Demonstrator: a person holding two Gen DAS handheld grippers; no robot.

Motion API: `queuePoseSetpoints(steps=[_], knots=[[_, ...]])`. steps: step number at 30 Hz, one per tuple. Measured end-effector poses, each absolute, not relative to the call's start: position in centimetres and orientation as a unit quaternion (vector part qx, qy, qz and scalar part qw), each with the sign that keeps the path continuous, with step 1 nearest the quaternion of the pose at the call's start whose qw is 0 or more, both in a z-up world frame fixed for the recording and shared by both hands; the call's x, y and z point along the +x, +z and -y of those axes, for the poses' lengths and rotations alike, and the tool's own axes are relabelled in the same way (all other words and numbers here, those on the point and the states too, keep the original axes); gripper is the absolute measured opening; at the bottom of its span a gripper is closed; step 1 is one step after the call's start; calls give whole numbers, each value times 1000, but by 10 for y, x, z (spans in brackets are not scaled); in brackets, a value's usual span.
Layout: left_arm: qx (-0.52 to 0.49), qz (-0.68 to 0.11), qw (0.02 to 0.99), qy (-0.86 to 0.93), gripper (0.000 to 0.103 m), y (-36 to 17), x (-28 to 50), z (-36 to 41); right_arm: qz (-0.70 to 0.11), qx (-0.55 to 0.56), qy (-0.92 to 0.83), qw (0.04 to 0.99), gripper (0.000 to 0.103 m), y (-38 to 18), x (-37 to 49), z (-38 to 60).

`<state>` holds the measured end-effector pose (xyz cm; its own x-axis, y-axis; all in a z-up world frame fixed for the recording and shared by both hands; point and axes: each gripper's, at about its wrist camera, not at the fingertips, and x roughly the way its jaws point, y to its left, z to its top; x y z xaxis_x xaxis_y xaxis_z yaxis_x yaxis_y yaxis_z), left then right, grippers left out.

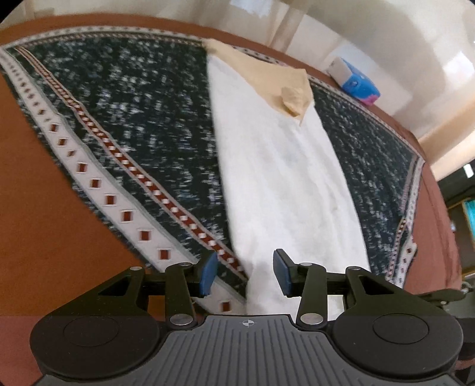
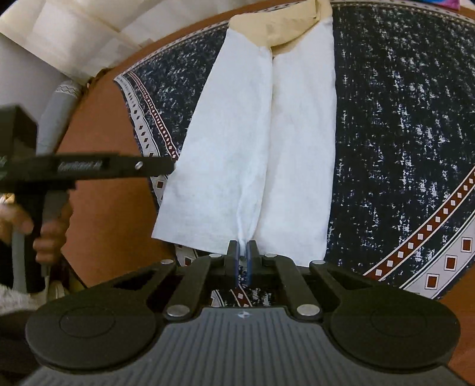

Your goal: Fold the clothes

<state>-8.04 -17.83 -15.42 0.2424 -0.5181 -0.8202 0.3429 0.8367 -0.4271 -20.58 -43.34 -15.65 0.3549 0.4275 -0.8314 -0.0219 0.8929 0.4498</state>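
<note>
A white garment (image 1: 282,178) with a beige upper part (image 1: 276,77) lies stretched long on a dark patterned cloth. In the right wrist view the white garment (image 2: 252,142) shows two long panels side by side, with the beige part (image 2: 279,26) at the far end. My right gripper (image 2: 242,249) is shut on the near hem where the two panels meet. My left gripper (image 1: 245,273) is open and empty, with blue pads (image 1: 209,271) hovering over the near end of the garment. The left gripper's body also shows in the right wrist view (image 2: 89,169), beside the garment's left edge.
The dark speckled cloth (image 1: 142,118) with a white and red diamond border (image 1: 109,199) covers a brown round table (image 1: 35,213). A blue and white tissue pack (image 1: 354,80) sits at the table's far edge. A person's hand (image 2: 44,231) holds the left gripper's handle.
</note>
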Motion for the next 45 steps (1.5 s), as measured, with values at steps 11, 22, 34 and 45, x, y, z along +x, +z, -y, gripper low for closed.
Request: queuePoseSetpoints(steps=[11,22,34,45], knots=[[-96,-539,793,-267,0,-148,-81,179,-551,196,144,798,6,-157,-208,444],[-49,-544,803,-239,44,-154,-87,175,-577,184,160,780,7,-165,-211,450],[-80,-431,872,-220,53,-74,5,172,-451,88,176,870,22,-72,-127,495],[-46,-451,860,-233,55,-93,81,222,-438,37,167,883,41,-96,6,475]])
